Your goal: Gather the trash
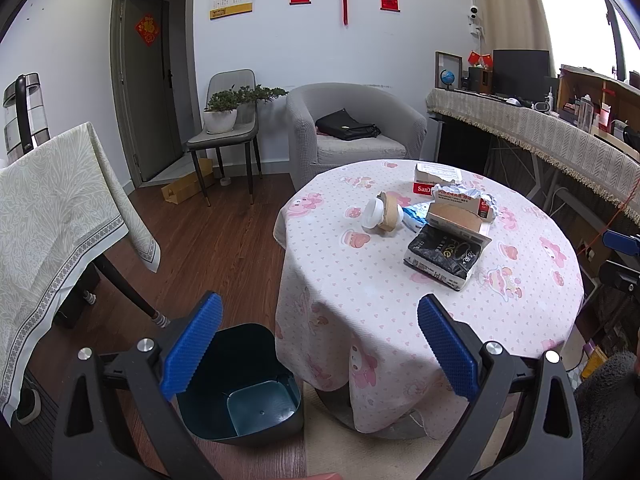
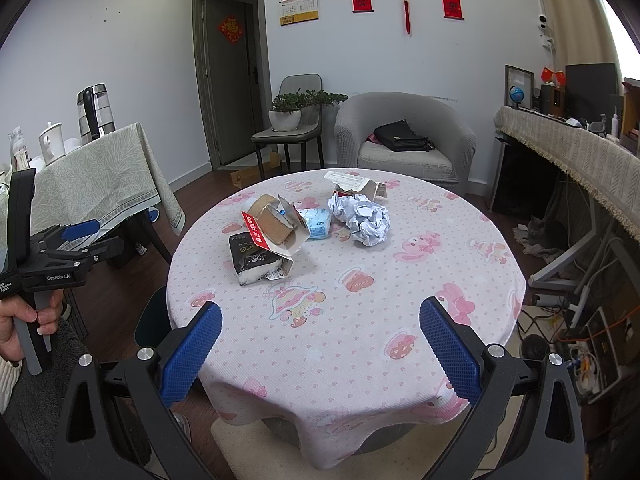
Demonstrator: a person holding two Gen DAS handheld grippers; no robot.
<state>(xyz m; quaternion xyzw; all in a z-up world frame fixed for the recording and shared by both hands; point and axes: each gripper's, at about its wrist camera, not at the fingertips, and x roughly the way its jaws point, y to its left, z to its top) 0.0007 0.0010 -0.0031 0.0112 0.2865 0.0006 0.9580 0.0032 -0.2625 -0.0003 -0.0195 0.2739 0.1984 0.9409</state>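
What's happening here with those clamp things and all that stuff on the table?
A person is holding a pair of tongs in each hand, about to clear rubbish. Both the left tongs and the right tongs are open and empty, hovering short of the round table. On it lie a crumpled paper ball, a torn cardboard box, a black packet and a tipped paper cup. An empty dark bin waits on the floor beside the table. Nothing has been picked up yet.
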